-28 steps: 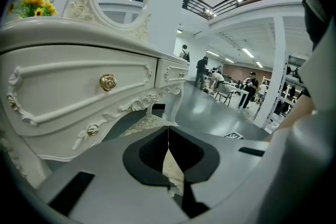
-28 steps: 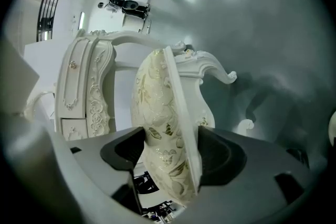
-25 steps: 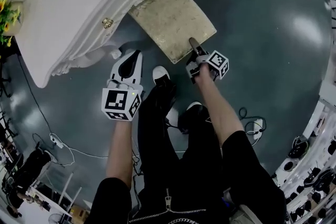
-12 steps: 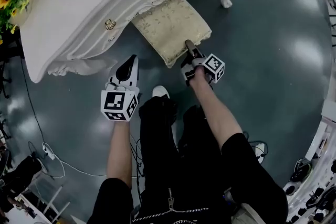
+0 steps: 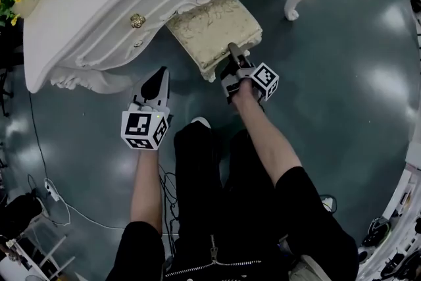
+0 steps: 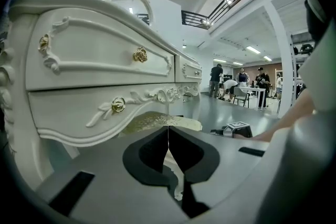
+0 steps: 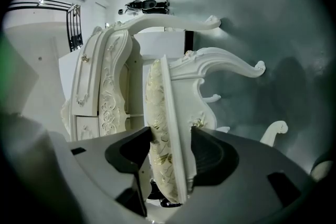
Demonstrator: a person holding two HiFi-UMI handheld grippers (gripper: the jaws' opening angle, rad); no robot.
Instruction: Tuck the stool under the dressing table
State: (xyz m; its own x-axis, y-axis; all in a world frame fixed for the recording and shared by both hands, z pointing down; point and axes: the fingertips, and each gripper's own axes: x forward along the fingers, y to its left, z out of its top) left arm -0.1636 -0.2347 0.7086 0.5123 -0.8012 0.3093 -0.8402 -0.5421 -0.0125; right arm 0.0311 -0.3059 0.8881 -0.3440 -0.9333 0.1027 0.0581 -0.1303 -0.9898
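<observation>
Upper left, I see the white dressing table point(image 5: 99, 3). Just below it my left tongs point(image 5: 160, 72) hover, jaws together and empty. At upper centre the stool point(image 5: 212, 26) sits partly under the table's front. My right tongs point(image 5: 231, 49) have just been closing and clamp its near seat edge.

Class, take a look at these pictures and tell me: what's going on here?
A person with a gripper in each hand is working to tuck a cushioned stool under a white dressing table. The right gripper, whose jaws have just been closing, grips the near edge of the seat. The stool sits partly under the table, its near end sticking out. The left gripper is shut and empty, in front of the table's drawers.
</observation>
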